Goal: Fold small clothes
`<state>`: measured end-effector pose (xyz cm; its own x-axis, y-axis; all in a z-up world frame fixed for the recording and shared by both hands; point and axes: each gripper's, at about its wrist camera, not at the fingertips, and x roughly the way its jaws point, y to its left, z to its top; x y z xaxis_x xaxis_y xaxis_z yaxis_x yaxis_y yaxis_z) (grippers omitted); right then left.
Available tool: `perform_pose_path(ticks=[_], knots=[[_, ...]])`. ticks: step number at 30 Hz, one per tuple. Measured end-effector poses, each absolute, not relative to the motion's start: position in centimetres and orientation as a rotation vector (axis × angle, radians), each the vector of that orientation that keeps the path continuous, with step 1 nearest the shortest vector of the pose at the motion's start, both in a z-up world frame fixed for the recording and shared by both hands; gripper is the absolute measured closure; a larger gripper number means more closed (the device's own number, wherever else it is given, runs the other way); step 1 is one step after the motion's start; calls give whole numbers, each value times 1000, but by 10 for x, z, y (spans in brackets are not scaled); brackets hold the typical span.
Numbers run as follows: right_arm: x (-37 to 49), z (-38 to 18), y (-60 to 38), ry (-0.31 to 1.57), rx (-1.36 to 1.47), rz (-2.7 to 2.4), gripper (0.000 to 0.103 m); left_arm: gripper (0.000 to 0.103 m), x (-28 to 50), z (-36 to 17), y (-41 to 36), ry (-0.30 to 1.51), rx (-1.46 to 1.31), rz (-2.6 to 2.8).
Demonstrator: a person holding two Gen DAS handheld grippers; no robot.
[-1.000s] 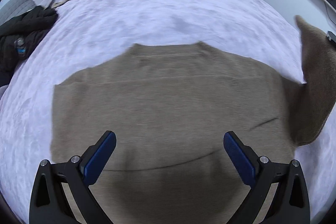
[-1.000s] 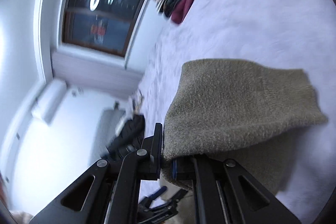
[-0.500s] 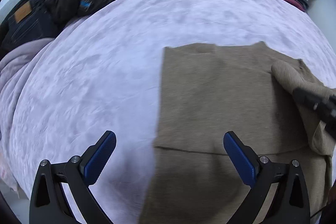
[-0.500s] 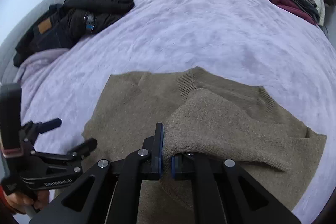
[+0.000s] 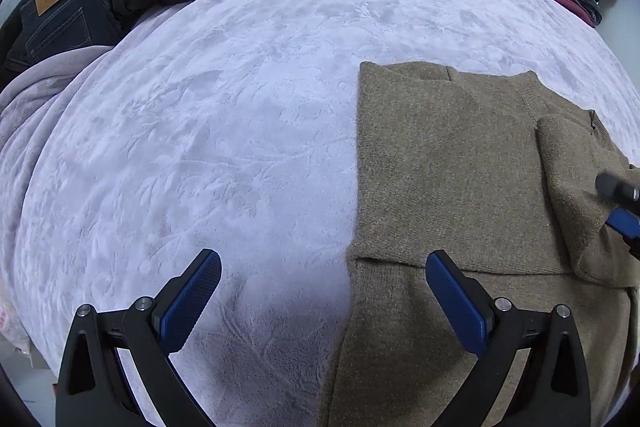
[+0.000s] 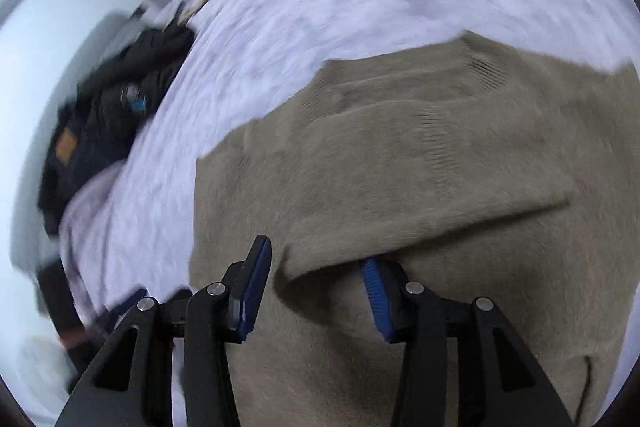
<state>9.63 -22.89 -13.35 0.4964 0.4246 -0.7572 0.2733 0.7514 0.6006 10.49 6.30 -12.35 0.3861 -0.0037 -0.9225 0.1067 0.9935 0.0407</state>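
The sweater [image 5: 448, 163] is spread flat on the bed [image 5: 240, 107], its long axis running from the collar at the far end back toward the grippers. The right sleeve [image 6: 420, 219] has been laid across the body, and the right gripper [image 6: 316, 291], just opened, is seen with jaws apart and the sleeve's edge loose between them. The left gripper [image 5: 320, 303] is held wide open and empty, astride the sweater's left edge, so that side is judged nearer to it.
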Motion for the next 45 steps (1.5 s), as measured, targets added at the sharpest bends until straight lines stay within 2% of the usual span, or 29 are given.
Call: perform_pose_path(ticks=[1, 2, 3, 5, 8, 11, 13, 14, 15, 19, 24, 29, 36, 37, 39, 45], knots=[[94, -141, -247, 1053, 886, 65, 81, 0, 104, -123, 63, 1171, 97, -76], [93, -149, -261, 1030, 1001, 41, 97, 0, 103, -122, 63, 1169, 97, -83], [95, -151, -268, 1007, 1055, 25, 97, 0, 101, -121, 63, 1167, 101, -91], [103, -138, -260, 982, 960, 68, 97, 0, 97, -122, 63, 1166, 117, -105], [117, -104, -203, 993, 595, 272, 97, 0, 90, -125, 63, 1174, 129, -115], [122, -98, -131, 1091, 225, 402, 92, 0, 85, -134, 66, 1206, 124, -107], [118, -103, -97, 1123, 27, 409, 81, 0, 83, -138, 69, 1225, 115, -100], [115, -105, -92, 1126, -1, 404, 68, 0, 83, -138, 71, 1229, 105, -102], [111, -105, -93, 1131, 13, 396, 60, 0, 83, -137, 72, 1228, 99, -105], [93, -108, -142, 1150, 266, 346, 59, 0, 89, -126, 70, 1214, 49, -168], [24, -126, -256, 1126, 761, 153, 59, 0, 100, -120, 45, 1220, -11, -299], [-42, -159, -329, 1079, 1097, -19, 59, 0, 120, -130, 20, 1212, 32, -296], [-56, -185, -357, 824, 1361, -65, 59, 0, 135, -140, 2, 1222, 91, -244], [-55, -189, -357, 817, 1386, -67, 60, 0, 137, -141, 0, 1222, 104, -238], [-53, -193, -353, 796, 1422, -69, 93, 0, 139, -138, -7, 1215, 123, -235], [-74, -156, -373, 758, 1209, -146, 94, 0, 136, -144, -18, 1213, 204, -245]])
